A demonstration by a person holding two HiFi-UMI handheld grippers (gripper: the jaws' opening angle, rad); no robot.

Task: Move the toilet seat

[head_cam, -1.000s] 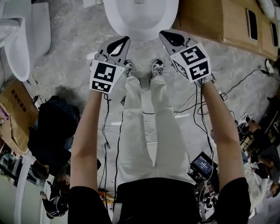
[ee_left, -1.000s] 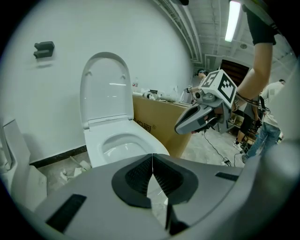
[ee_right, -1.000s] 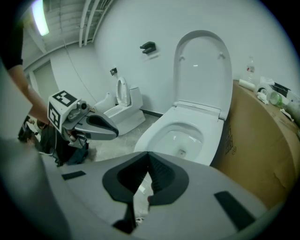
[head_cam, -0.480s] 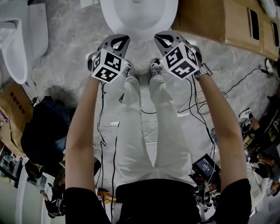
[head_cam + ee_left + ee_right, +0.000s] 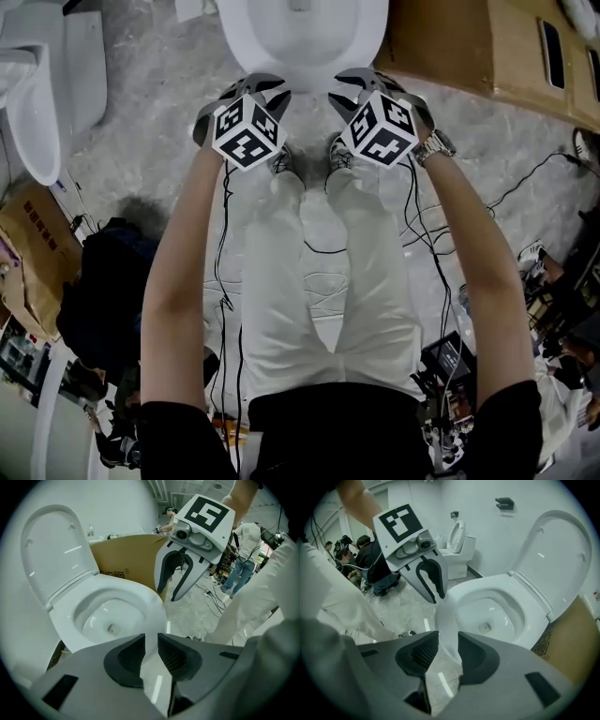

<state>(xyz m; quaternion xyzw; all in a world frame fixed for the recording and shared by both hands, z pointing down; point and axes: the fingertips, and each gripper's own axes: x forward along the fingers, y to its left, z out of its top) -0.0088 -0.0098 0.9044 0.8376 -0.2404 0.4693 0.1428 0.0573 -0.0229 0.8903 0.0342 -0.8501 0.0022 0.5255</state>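
Grey floor (image 5: 150,112) under your feet | toilet seat (image 5: 151,604) down on the bowl, just beyond your claws; lid (image 5: 56,555) raised at far end | left gripper (image 5: 151,641), right gripper (image 5: 448,641): jaws just opening, apart, gripping nothing

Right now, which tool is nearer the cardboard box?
Right. The right tool is at the toilet front on the side of the cardboard box; the left tool is on the other side.

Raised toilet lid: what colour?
Plain glossy white lid, no pattern. It shows best in the right gripper view.
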